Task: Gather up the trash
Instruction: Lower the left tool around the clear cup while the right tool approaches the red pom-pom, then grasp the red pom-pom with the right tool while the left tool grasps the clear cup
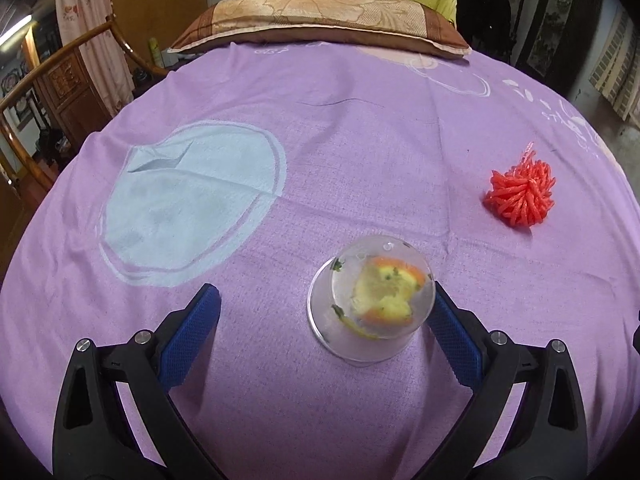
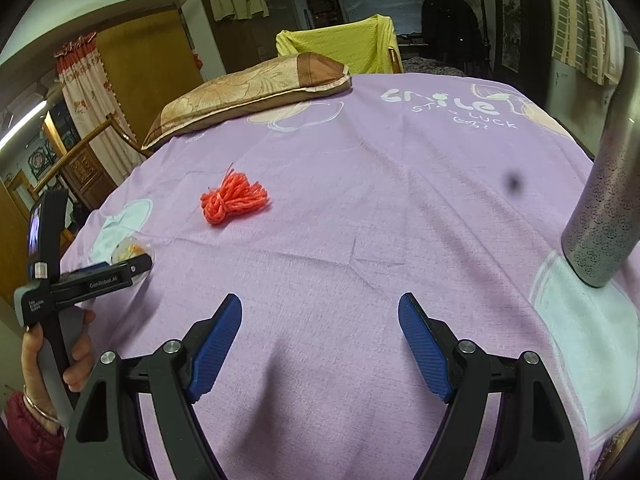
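Two pieces of trash lie on the purple bed sheet (image 1: 320, 160): a clear plastic cup (image 1: 372, 300) and a red bundle of plastic string (image 1: 520, 192). The cup stands upside down, with its wide rim on the sheet and its flat bottom facing up toward the camera. Inside it there is some orange and yellow food rest, maybe fruit peel, with small green bits.

The left gripper (image 1: 328, 304) has its fingers wide apart, and the cup stands between them, much nearer to the right pad. That pad looks as if it is just beside the cup wall or touching it lightly; I cannot tell which. The left pad is well apart from the cup, so nothing is gripped yet. The right gripper (image 2: 320, 320) is also spread open and empty, over a bare part of the sheet.

I judge the cup to be very light, thin and easy to crush. Its smooth wall may slip, and it can tip on the soft bed. A gentle squeeze across the middle of the wall seems best, and the cup should be kept so that the food does not fall out.

The string bundle is soft and light, and it may be pinched anywhere in its thick middle.
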{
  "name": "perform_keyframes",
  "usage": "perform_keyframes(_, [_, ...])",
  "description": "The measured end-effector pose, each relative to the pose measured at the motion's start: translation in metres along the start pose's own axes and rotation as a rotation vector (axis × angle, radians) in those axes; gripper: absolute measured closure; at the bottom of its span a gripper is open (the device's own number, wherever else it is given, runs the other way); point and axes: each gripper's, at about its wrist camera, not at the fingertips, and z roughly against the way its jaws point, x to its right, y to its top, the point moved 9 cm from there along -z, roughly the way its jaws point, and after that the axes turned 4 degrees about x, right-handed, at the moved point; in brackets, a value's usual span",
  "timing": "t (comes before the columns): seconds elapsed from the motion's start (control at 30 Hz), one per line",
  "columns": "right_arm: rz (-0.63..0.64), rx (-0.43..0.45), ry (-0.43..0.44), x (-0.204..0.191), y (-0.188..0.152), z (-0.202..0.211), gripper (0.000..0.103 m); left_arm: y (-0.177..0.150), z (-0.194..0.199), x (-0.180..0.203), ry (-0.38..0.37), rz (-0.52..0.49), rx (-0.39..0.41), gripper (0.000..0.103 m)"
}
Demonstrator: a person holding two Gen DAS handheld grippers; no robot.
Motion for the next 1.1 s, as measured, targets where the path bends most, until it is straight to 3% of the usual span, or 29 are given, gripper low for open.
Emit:
perform_keyframes(0.1, [0.031, 0.002, 0.007, -0.006, -0.002, -0.002, 0.023, 0.002, -0.001, -0.011, 0.033, 0.015, 0.004, 0.005])
perform_keyframes(0.23, [0.06, 0.011, 0.02, -0.013, -0.001, -0.006, 0.023, 0.003, -0.001, -0.044, 0.085, 0.128, 0.005, 0.006])
perform_keyframes(0.37, [-0.001, -0.055, 0.071, -0.029, 0.006, -0.02, 0.023, 0.002, 0.0, -0.044, 0.108, 0.121, 0.006, 0.005])
perform_keyframes(0.47, [-0.026, -0.082, 0.098, -0.055, 0.029, -0.04, 0.024, 0.002, 0.001, -0.043, 0.105, 0.125, 0.007, 0.005])
perform_keyframes(0.77, [-0.084, -0.13, 0.065, -0.099, 0.066, -0.11, 0.03, 0.002, 0.0, -0.042, 0.107, 0.123, 0.007, 0.005])
perform_keyframes(0.83, [-0.076, -0.144, 0.043, -0.101, 0.066, -0.121, 0.036, 0.002, 0.0, -0.042, 0.106, 0.123, 0.007, 0.005])
perform_keyframes(0.9, [-0.076, -0.151, 0.023, -0.096, 0.065, -0.127, 0.05, 0.002, 0.0, -0.042, 0.106, 0.123, 0.007, 0.005])
perform_keyframes(1.1, [-0.025, -0.093, -0.022, -0.054, 0.068, -0.092, 0.057, 0.002, 0.0, -0.043, 0.106, 0.123, 0.006, 0.005])
